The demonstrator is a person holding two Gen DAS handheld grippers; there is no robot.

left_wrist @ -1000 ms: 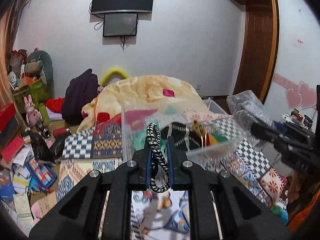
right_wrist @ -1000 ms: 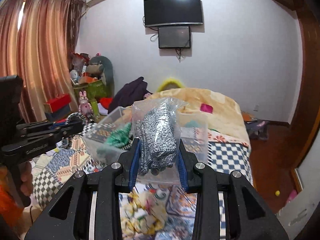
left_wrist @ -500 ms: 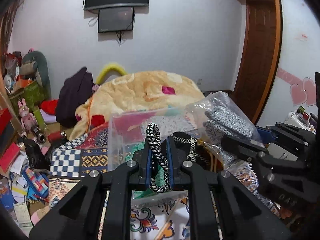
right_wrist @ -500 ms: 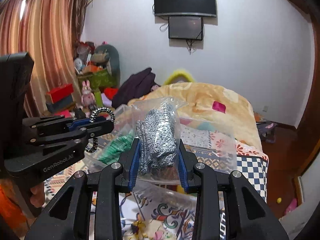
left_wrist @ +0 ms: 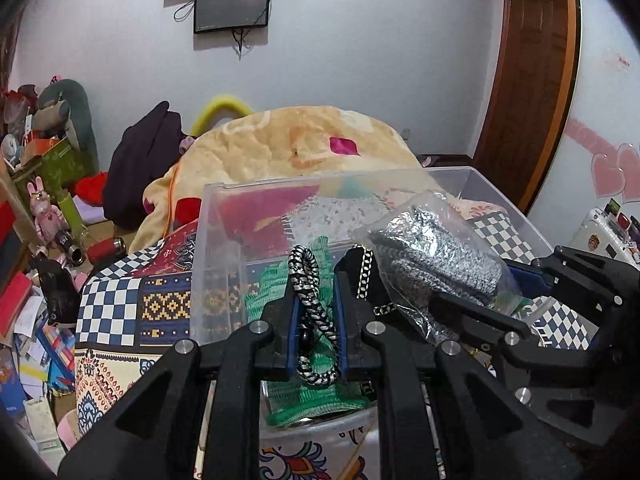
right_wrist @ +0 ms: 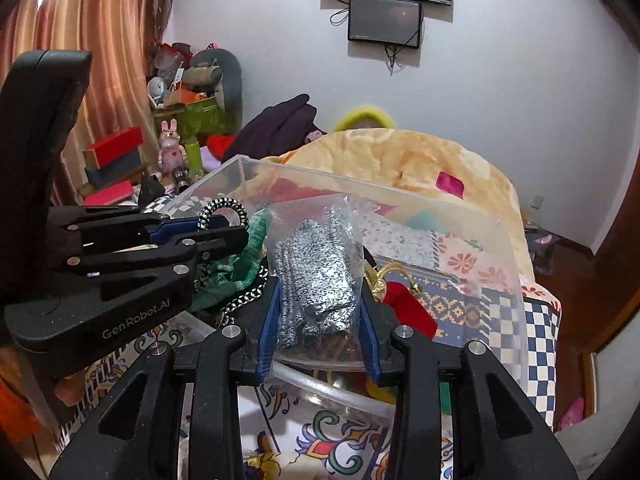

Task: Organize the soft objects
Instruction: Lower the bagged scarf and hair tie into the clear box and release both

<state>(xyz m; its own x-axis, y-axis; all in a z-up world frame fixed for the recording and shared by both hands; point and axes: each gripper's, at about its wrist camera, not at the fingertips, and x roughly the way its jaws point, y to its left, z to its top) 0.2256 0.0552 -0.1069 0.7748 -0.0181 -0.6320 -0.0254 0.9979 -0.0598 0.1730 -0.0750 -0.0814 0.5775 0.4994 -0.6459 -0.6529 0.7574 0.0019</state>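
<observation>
My left gripper (left_wrist: 314, 300) is shut on a black-and-white braided cord loop (left_wrist: 308, 284) and holds it over the near rim of a clear plastic bin (left_wrist: 216, 240). My right gripper (right_wrist: 318, 304) is shut on a clear bag of grey knit fabric (right_wrist: 316, 276), also over the bin (right_wrist: 500, 280). The bag (left_wrist: 432, 256) and right gripper (left_wrist: 520, 300) show at the right of the left wrist view. The left gripper (right_wrist: 224, 232) with the cord (right_wrist: 218, 208) shows at the left of the right wrist view. Green mesh cloth (left_wrist: 316, 396), a chain and red fabric (right_wrist: 404, 308) lie in the bin.
The bin stands on a patterned patchwork bedspread (left_wrist: 120, 304). A heaped yellow blanket (left_wrist: 300, 148) and a dark garment (left_wrist: 144, 160) lie behind it. Toys and boxes (right_wrist: 120, 160) crowd the left side by the curtain. A wooden door (left_wrist: 528, 80) is at right.
Both grippers have moved forward and down toward the bin with their loads. The bin now fills the middle of both views, and the grippers stand closer together.
</observation>
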